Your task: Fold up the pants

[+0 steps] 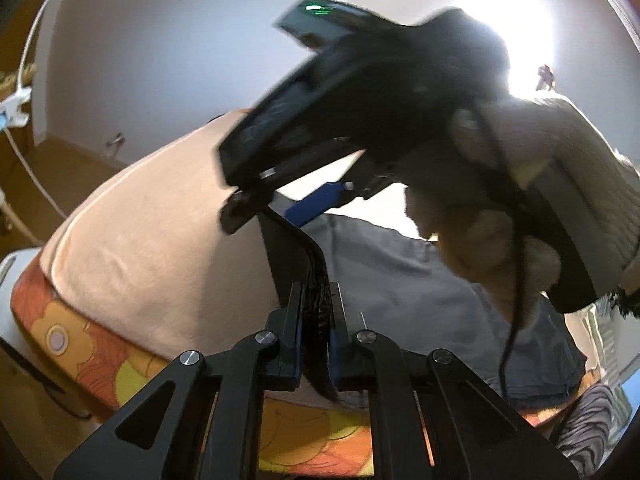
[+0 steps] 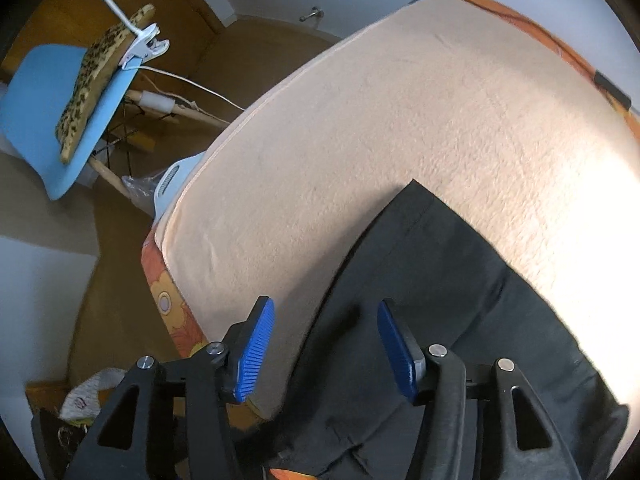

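Dark grey pants [image 2: 420, 304] lie on a peach towel [image 2: 360, 128] spread over a bed. In the left wrist view the pants [image 1: 400, 280] stretch to the right, and my left gripper [image 1: 317, 300] is shut on a dark edge of them, lifted above the towel [image 1: 160, 232]. My right gripper [image 2: 326, 332] is open and empty, its blue pads [image 2: 256, 356] hovering over the pants' left edge. It also shows in the left wrist view [image 1: 320, 200], held in a gloved hand above the pants, blurred.
An orange floral sheet [image 1: 80, 344] covers the bed under the towel. A blue chair [image 2: 52, 116] with a leopard cushion and a clipped white lamp cable stands on the wooden floor to the left. Bags lie on the floor near the bed corner [image 2: 92, 396].
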A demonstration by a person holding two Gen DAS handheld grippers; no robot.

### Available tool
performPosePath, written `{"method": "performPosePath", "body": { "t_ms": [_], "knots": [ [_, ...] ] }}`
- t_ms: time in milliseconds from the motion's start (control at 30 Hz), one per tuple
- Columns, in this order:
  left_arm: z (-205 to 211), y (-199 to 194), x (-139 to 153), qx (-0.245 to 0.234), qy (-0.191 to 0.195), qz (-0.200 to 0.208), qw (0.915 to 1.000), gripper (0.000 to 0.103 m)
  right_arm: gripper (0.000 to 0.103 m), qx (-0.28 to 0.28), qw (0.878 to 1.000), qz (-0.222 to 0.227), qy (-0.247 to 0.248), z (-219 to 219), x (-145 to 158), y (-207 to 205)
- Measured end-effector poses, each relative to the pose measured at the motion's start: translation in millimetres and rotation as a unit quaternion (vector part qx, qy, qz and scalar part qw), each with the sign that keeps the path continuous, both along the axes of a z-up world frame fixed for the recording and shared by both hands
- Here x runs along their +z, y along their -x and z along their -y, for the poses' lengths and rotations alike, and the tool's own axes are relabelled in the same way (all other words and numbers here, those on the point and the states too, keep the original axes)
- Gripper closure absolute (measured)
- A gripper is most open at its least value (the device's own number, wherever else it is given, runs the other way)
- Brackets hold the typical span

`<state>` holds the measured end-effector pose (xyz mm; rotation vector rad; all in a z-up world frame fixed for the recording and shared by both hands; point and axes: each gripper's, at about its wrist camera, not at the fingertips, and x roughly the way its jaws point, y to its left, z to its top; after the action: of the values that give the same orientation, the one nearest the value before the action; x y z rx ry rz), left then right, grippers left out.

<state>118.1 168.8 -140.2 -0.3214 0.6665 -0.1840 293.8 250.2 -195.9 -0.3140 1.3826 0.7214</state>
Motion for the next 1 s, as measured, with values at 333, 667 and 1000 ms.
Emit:
{"method": "performPosePath", "body": {
  "t_ms": [333, 667, 1000],
  "knots": [
    [10.5, 0.1, 17.1, -0.041, 0.003, 0.013, 0.9991, 0.095, 0.09, -0.033, 0.999, 0.022, 0.014, 28.0, 5.9, -10.0],
    [58.9, -1.1, 49.7, -0.108, -0.025, 0.048, 0.9927, 0.095, 0.101, -0.065, 0.994, 0.057, -0.061, 95.7, 70.4, 3.5],
    [102.4, 11.1, 87.4, -0.166, -0.018, 0.083, 0.9826, 0.096, 0.101, -0.124, 0.982, 0.091, -0.108, 179.6, 122.2, 25.0]
  ]
}}
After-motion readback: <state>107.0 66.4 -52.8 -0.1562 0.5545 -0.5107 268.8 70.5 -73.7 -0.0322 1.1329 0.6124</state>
